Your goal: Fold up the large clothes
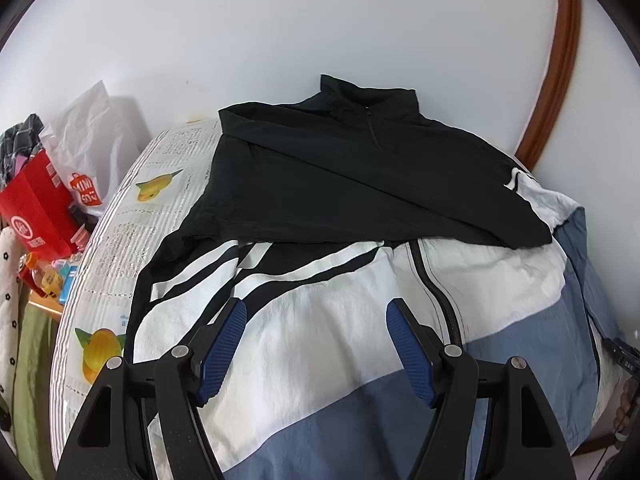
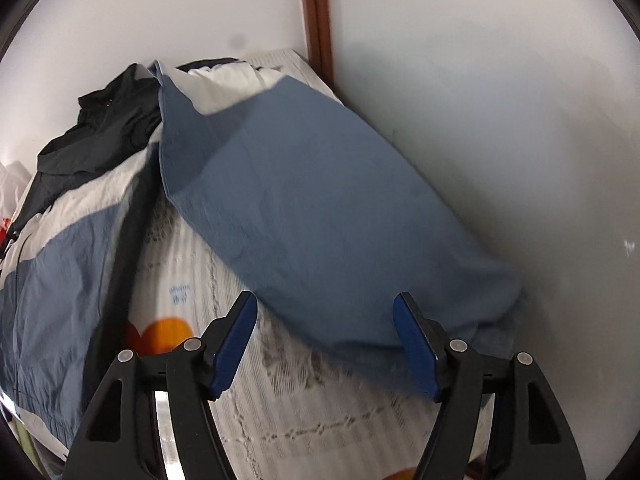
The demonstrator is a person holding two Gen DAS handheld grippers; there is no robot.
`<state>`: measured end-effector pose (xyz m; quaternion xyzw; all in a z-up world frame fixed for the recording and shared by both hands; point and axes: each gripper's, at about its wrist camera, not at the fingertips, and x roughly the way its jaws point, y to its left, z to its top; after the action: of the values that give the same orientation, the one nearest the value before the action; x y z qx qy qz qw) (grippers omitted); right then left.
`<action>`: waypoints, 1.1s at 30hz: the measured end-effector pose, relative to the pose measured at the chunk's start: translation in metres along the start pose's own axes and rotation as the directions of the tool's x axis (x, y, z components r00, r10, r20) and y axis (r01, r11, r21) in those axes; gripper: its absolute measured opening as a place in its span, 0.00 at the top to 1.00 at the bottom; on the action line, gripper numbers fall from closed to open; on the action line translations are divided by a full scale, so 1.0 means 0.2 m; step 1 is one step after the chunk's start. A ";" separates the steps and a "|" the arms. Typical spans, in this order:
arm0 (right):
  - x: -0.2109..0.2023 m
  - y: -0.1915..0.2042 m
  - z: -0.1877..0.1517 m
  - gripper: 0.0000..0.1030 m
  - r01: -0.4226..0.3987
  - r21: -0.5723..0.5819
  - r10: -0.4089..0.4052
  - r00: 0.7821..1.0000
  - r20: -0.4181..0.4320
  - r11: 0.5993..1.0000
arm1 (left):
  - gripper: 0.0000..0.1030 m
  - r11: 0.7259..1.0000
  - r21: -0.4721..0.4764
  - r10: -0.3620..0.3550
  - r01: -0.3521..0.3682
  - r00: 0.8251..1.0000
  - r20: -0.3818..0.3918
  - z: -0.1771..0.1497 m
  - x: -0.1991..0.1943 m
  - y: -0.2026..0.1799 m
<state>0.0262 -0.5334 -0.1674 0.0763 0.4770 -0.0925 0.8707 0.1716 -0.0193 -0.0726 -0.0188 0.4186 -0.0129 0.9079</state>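
Note:
A large black, white and blue zip jacket lies spread front-up on a patterned table, collar at the far end. One black sleeve is folded across the chest. My left gripper is open and empty, hovering over the white lower front beside the zipper. In the right wrist view the jacket's blue sleeve stretches out along the wall. My right gripper is open, its fingers either side of the sleeve's cuff end, not closed on it.
The table has a white cloth with fruit prints. A white wall with a brown frame runs close along the right. Left of the table are a red box, a white bag and small clutter.

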 end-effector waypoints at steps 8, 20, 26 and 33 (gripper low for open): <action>0.02 0.02 -0.04 0.55 0.076 0.046 -0.077 0.996 0.042 0.996 | 0.31 1.000 0.008 -0.003 0.003 1.000 -0.006 -0.06 -0.02 0.17; -0.28 0.15 0.27 0.95 0.185 0.138 -0.208 0.961 0.180 0.973 | 0.31 0.999 -0.024 0.044 -0.043 0.999 0.019 -0.20 -0.02 0.50; -0.43 0.52 0.49 0.95 0.122 0.036 -0.127 0.950 0.284 0.992 | 0.31 0.994 -0.087 0.065 -0.065 0.998 0.003 -0.24 0.02 0.64; -0.42 1.03 0.67 0.95 0.020 -0.110 0.018 0.942 0.334 0.994 | 0.31 0.990 -0.123 0.066 -0.069 0.997 -0.031 -0.28 0.06 0.75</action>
<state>0.1386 -0.3552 -0.0163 0.0105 0.3267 -0.0777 0.9419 0.1383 0.1295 -0.1238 -0.0610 0.4312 0.0436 0.8991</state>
